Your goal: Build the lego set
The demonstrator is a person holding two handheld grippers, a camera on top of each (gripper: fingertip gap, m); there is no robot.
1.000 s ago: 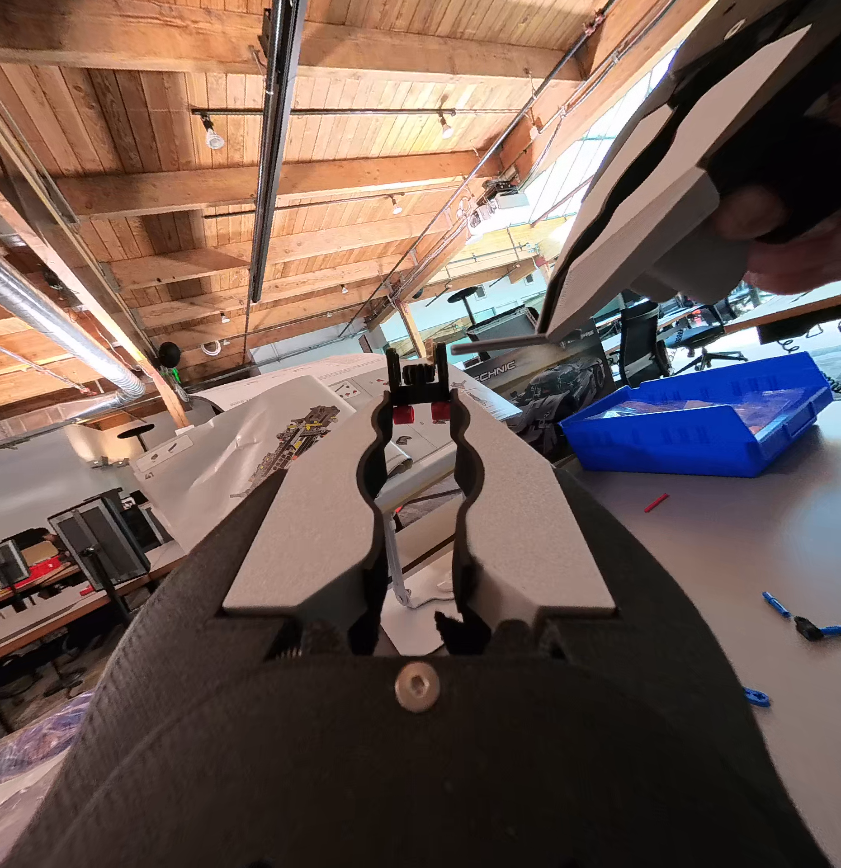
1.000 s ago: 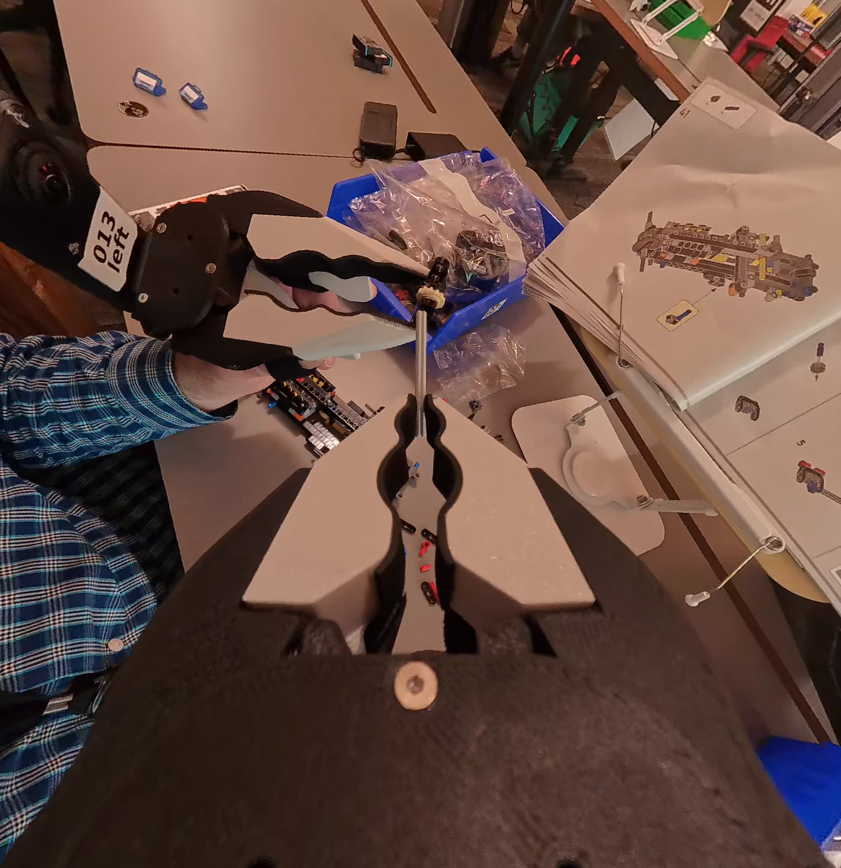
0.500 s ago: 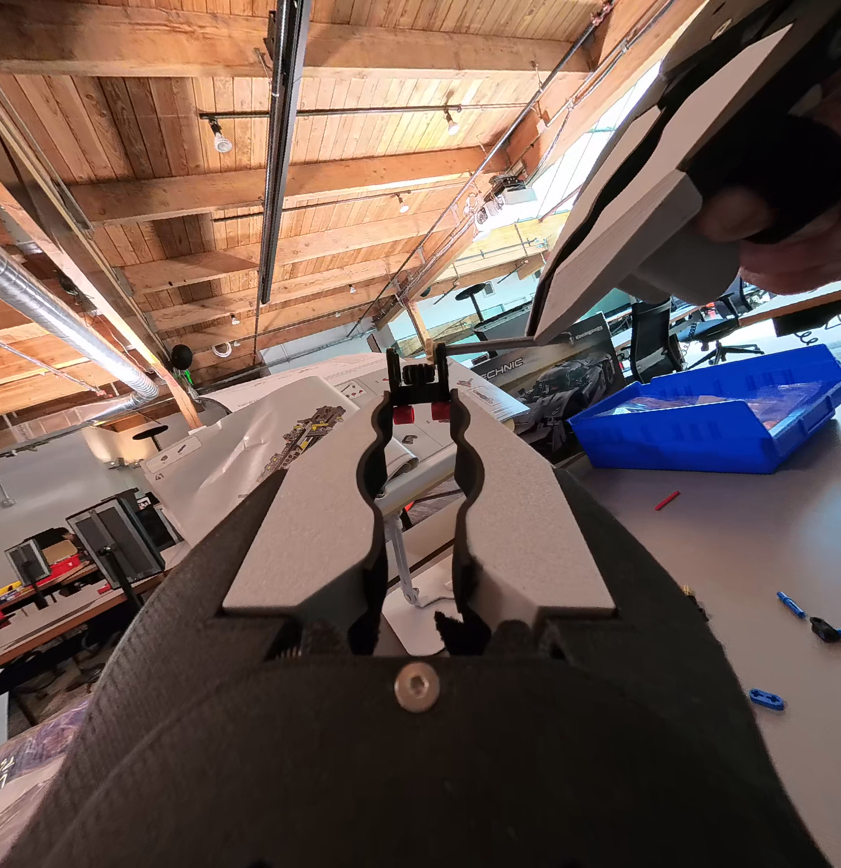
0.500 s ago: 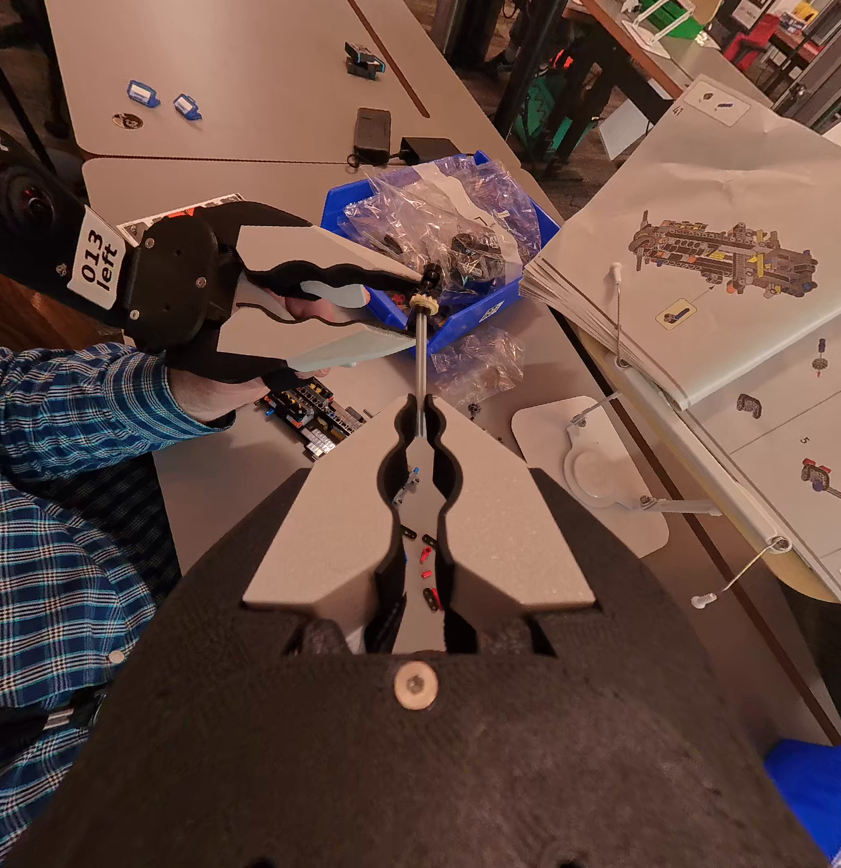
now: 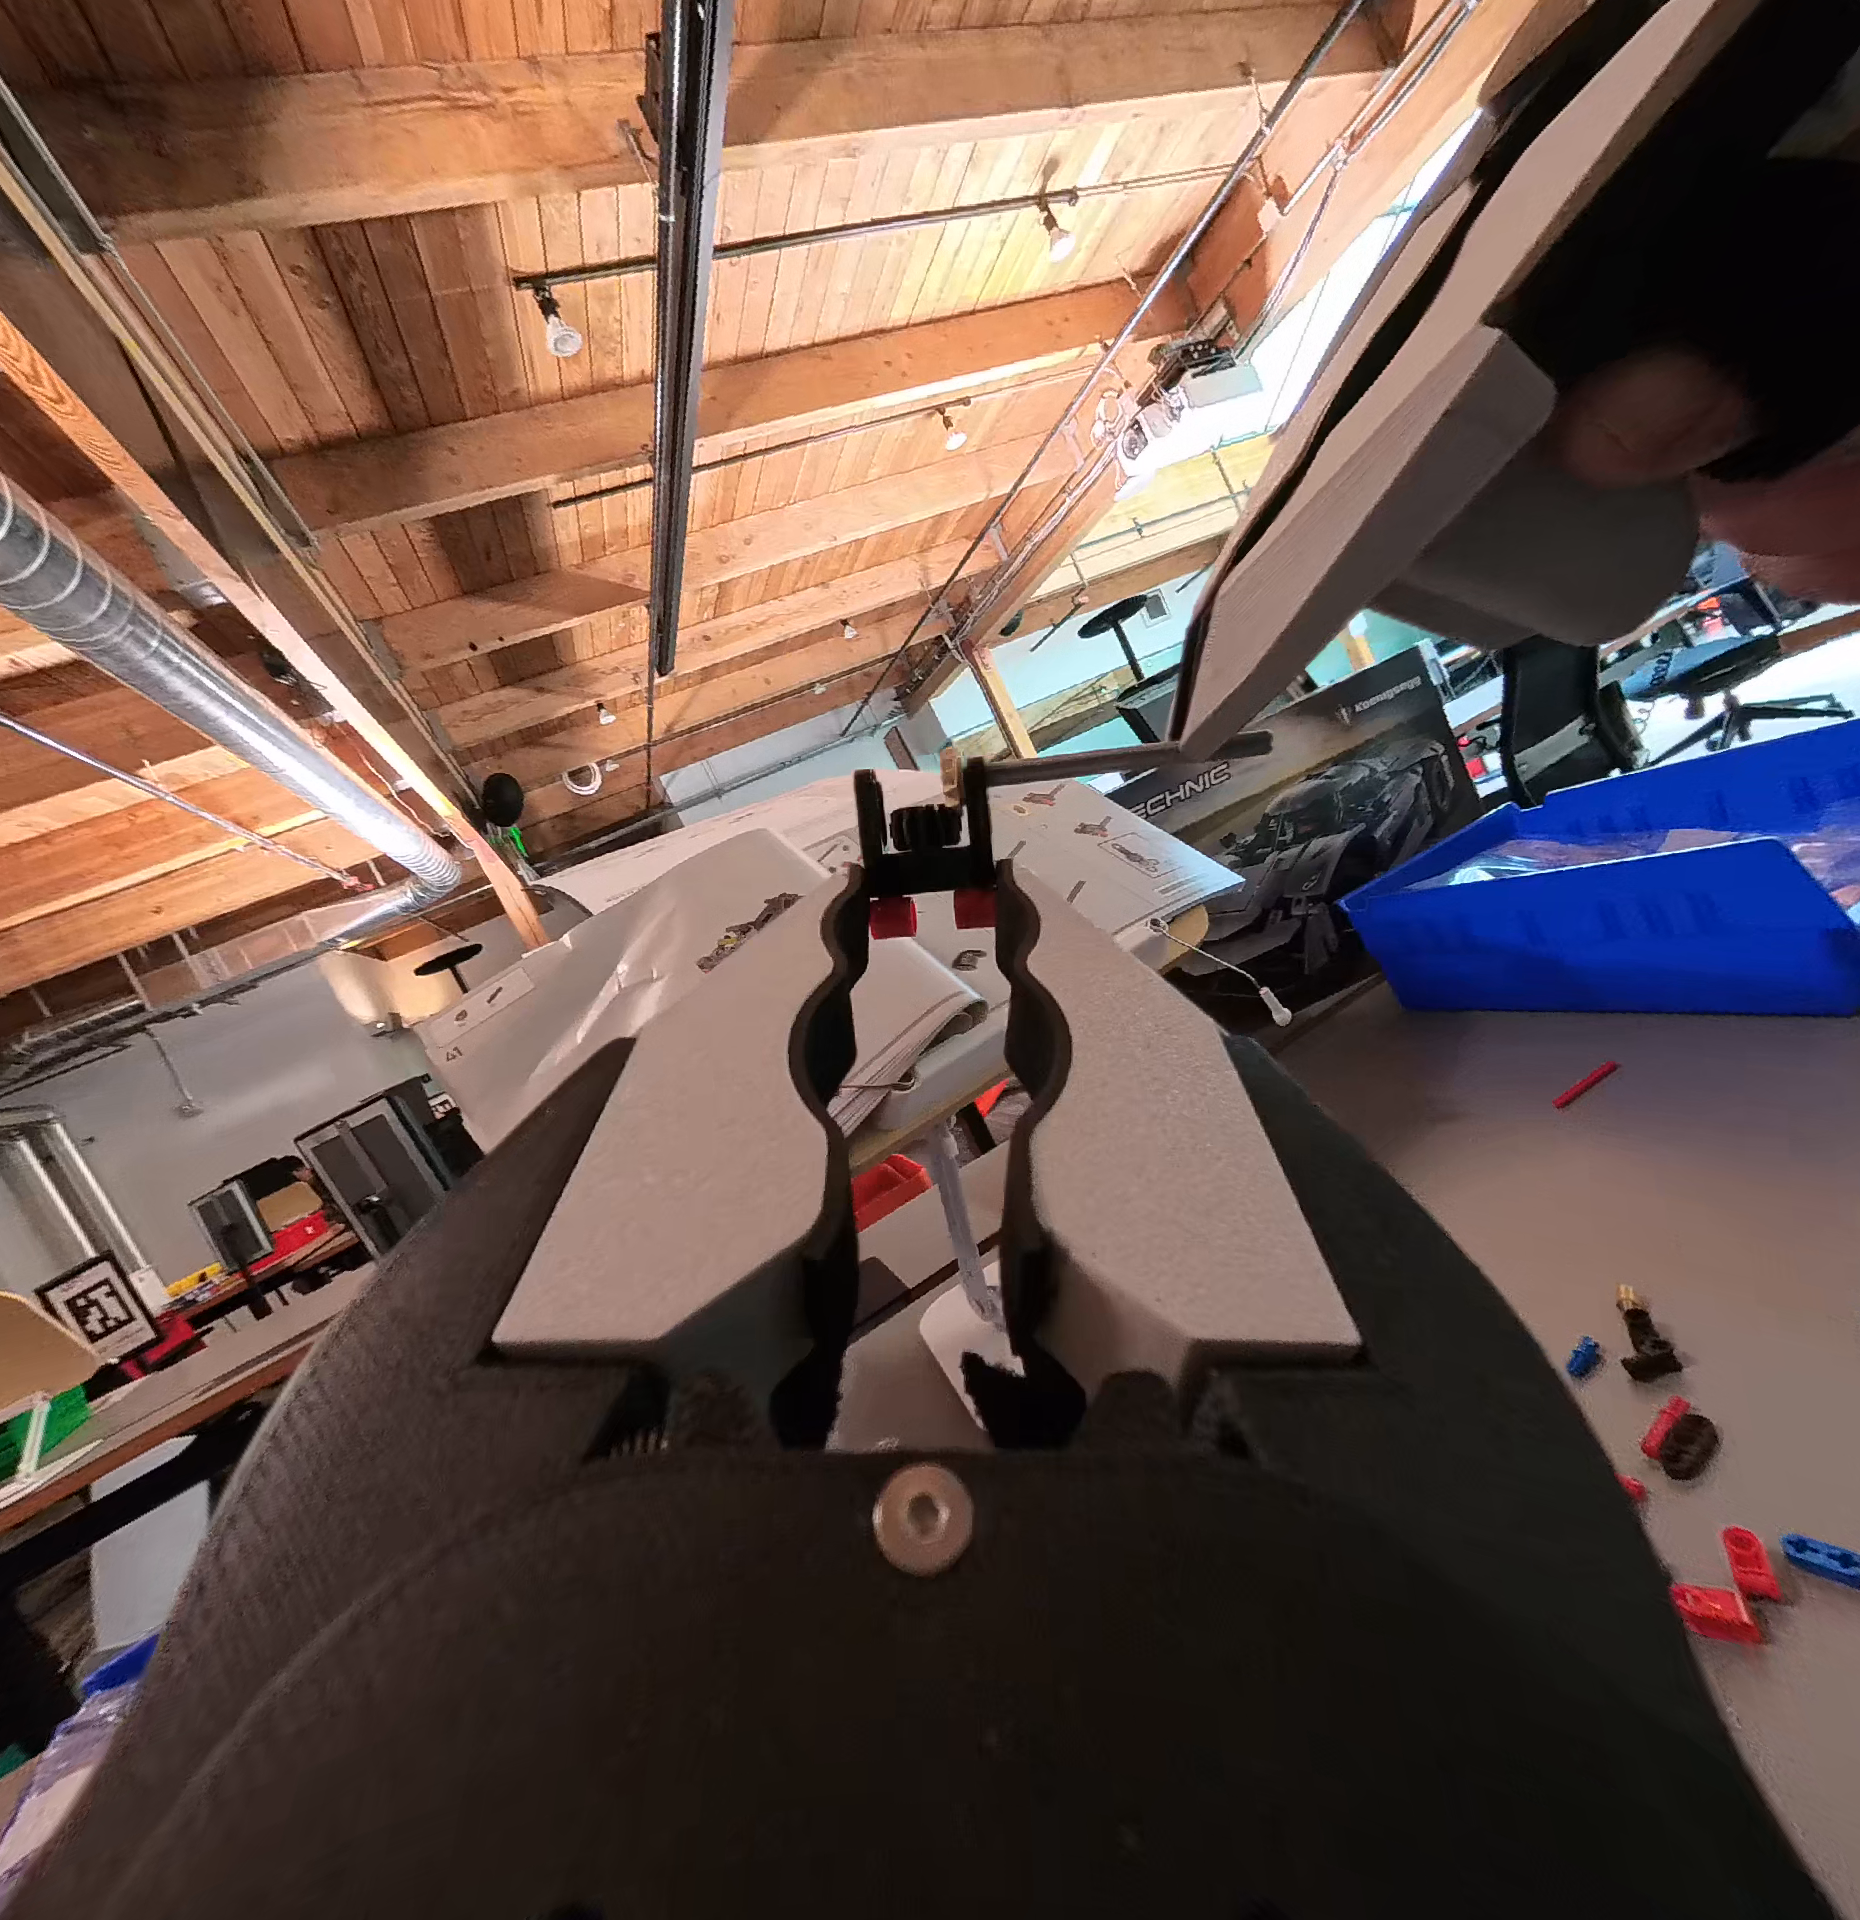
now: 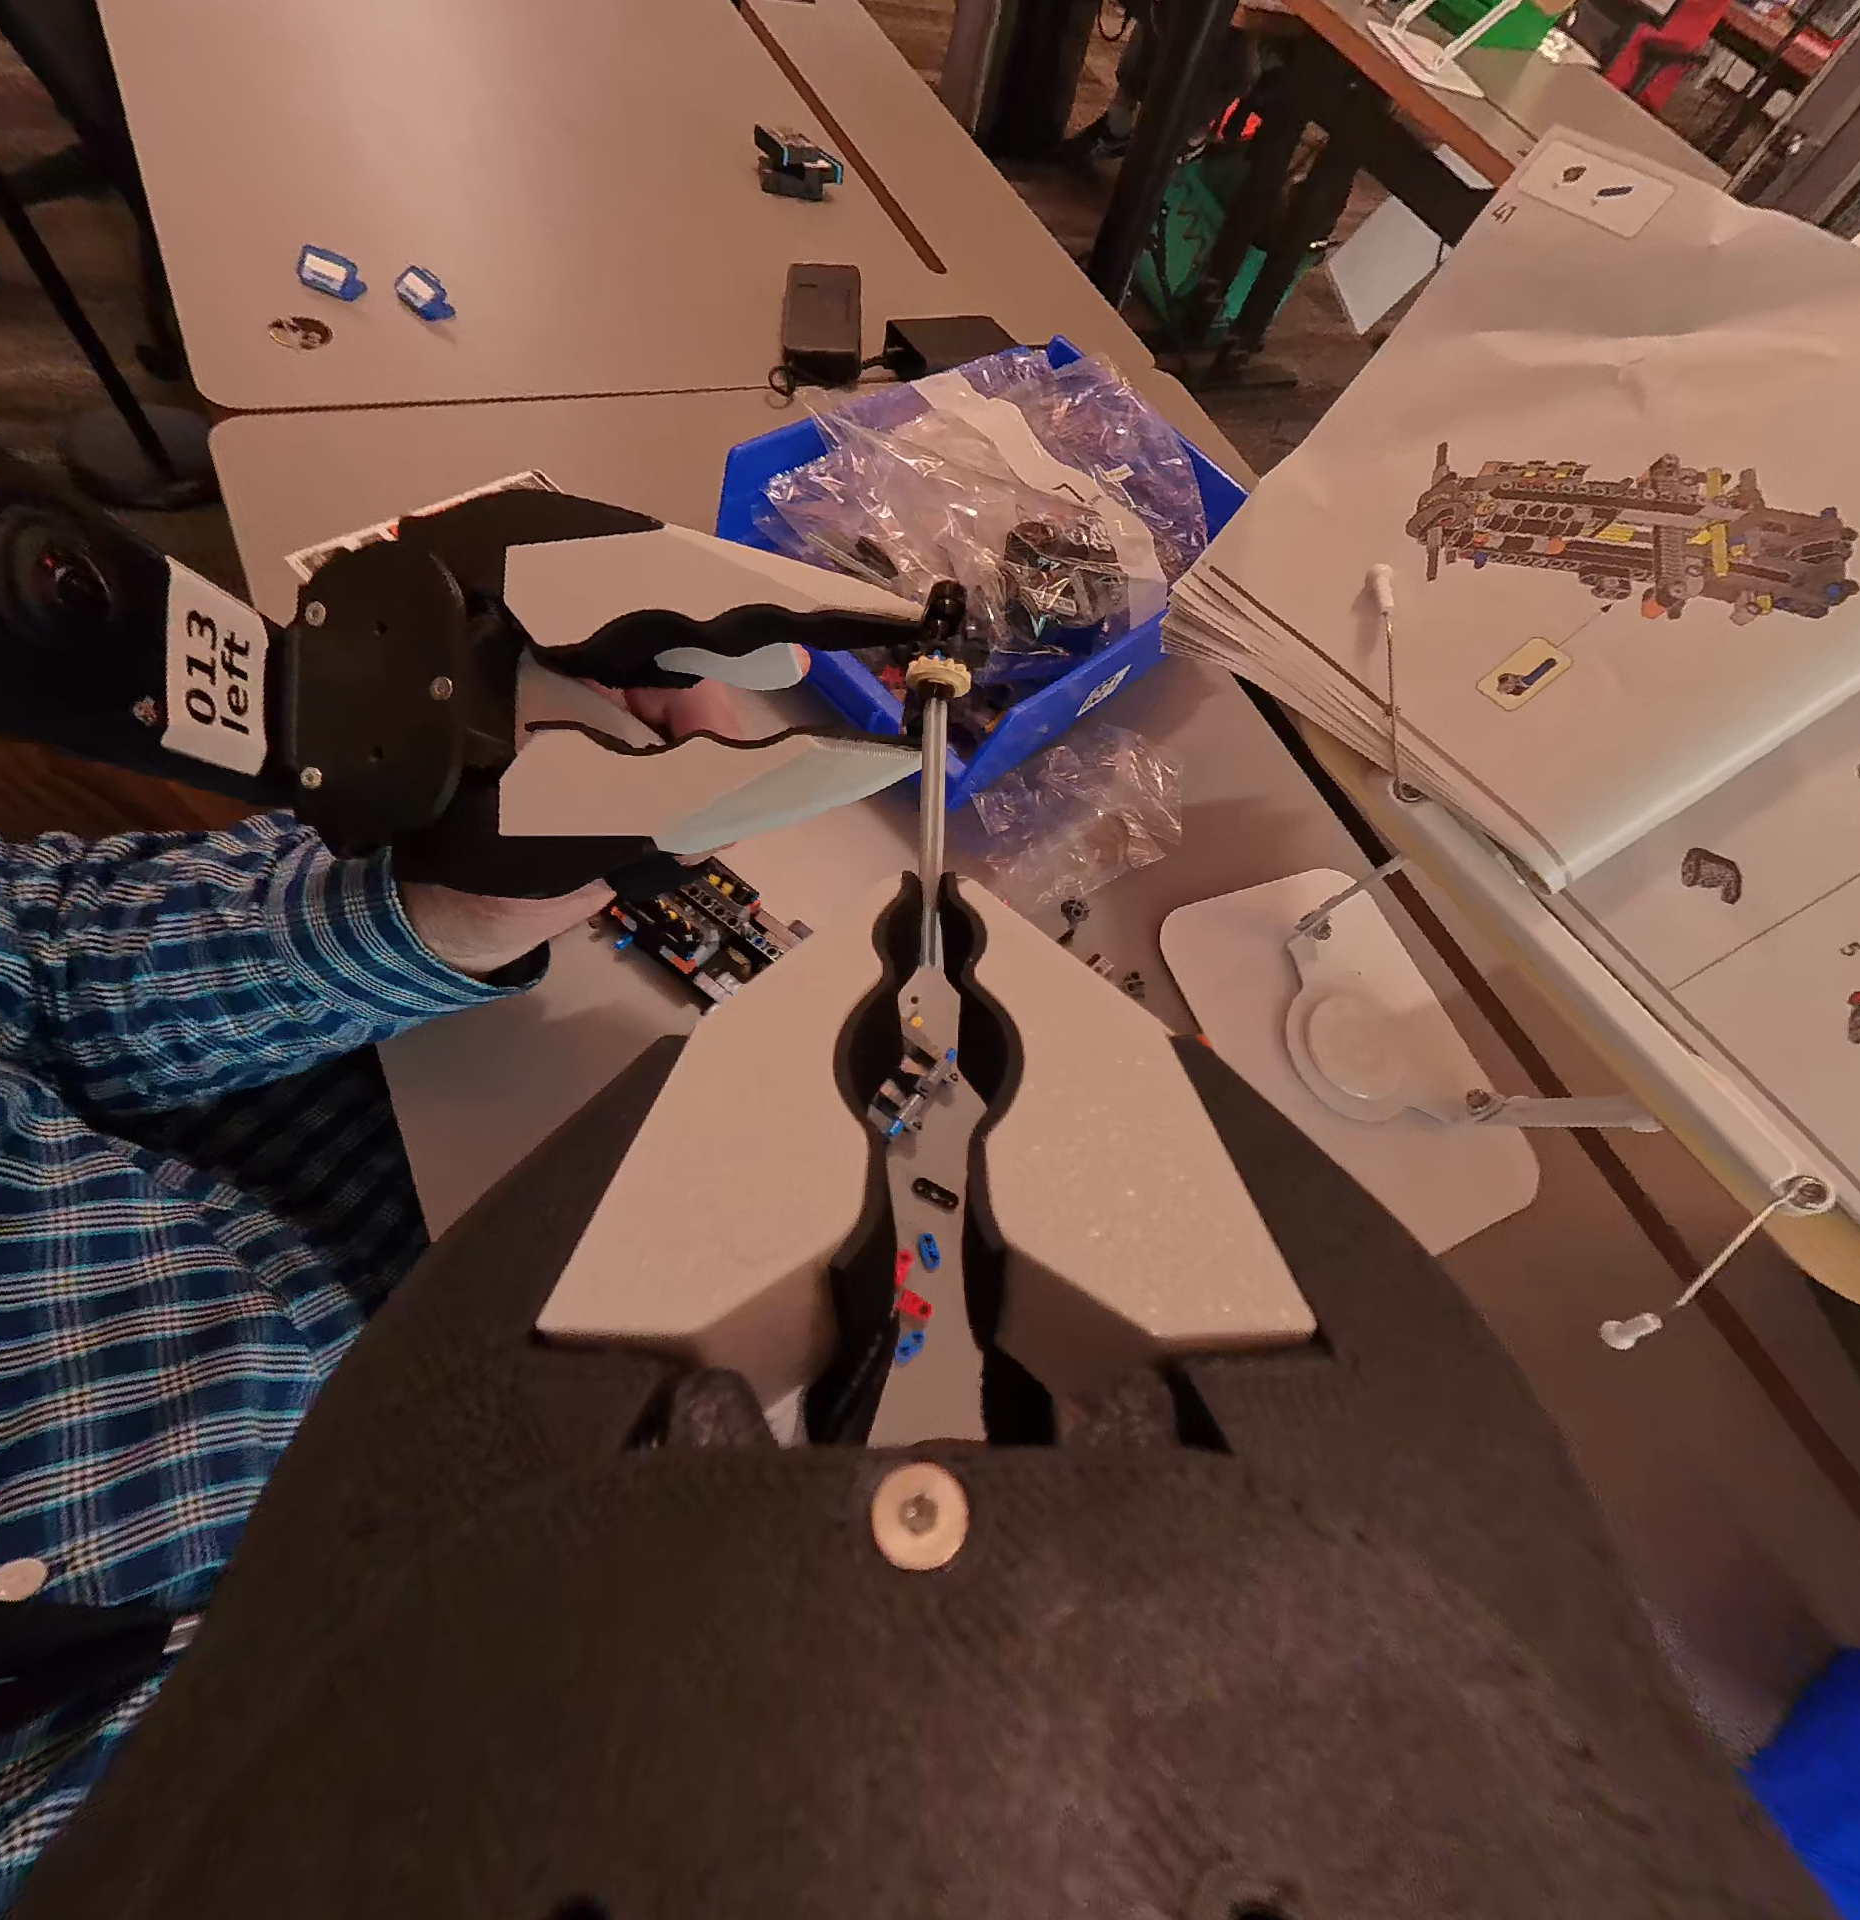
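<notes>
The left gripper (image 5: 924, 894) is clenched on a small black frame piece (image 5: 921, 844) with two red pins, held up in the air above the grey table (image 5: 1528, 1174). The right gripper (image 6: 931, 894) is clamped on the near end of a long grey axle (image 6: 934, 790), which runs forward to a tan gear (image 6: 936, 675) at the frame's side. In the left wrist view the axle (image 5: 1092, 767) comes in from the right and meets the frame's right upright.

Behind the joined parts, at the far side, sits a blue bin (image 6: 1071, 696) full of clear plastic bags (image 6: 1009, 499); a further bag (image 6: 1082, 810) lies on the table just in front of it. To the right an open instruction booklet (image 6: 1632, 623) rests on a tilted stand (image 6: 1352, 1039), close beside the axle's path. To the left, under the left gripper, a partly built black chassis (image 6: 697, 925) lies on the table, partly hidden by the person's hand (image 6: 490, 914) and plaid sleeve (image 6: 178, 987).

Loose red, blue and black pieces (image 5: 1736, 1558) are scattered on the table near the right side, and some show through the gap between the right gripper's fingers (image 6: 1113, 1143). A dark set box (image 5: 1310, 790) stands beyond the booklet.
</notes>
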